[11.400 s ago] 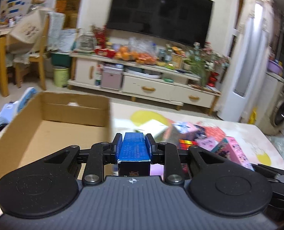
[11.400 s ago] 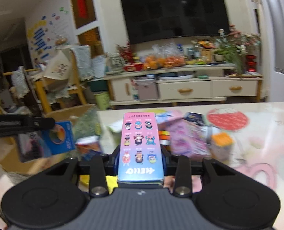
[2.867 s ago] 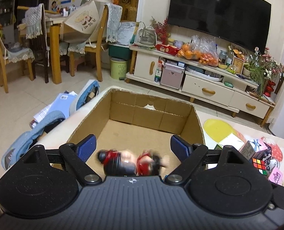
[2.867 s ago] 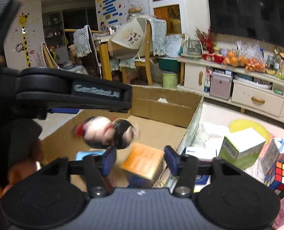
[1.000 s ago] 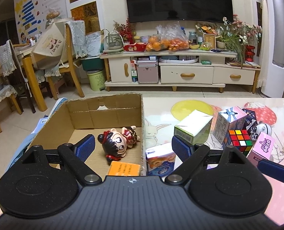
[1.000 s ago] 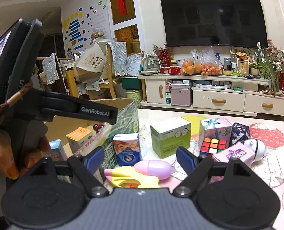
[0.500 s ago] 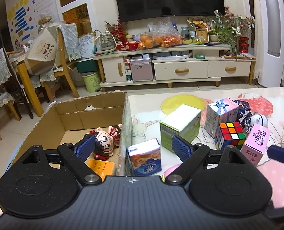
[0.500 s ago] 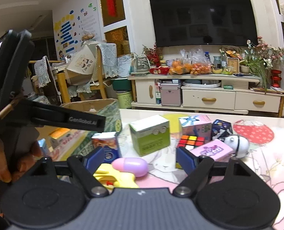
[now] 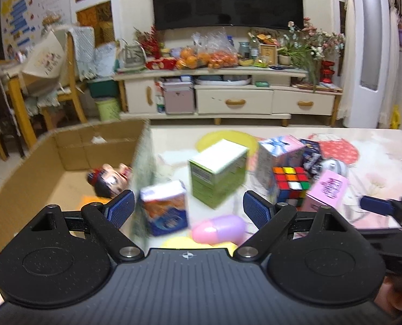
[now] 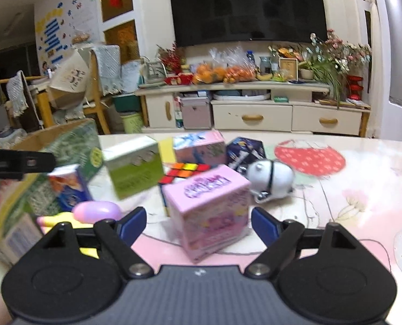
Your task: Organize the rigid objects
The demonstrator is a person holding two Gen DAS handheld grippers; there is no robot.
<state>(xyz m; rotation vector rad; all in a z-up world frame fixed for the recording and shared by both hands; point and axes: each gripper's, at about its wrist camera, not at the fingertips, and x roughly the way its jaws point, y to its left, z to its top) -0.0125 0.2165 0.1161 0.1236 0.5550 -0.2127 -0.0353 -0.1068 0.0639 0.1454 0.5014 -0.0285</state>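
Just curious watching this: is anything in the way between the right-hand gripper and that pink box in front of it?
Nothing visible. The right gripper is opening, and the pink box stands directly ahead between its fingers, untouched. The Rubik's cube sits behind the box, not in front.

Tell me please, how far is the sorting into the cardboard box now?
Done: a doll already lies in the cardboard box. In hand: nothing; the left gripper is open, and the right gripper, jaws opening, faces the pink box without touching it. Left on the table: pink box, green box, Rubik's cube, blue carton, pink capsule.
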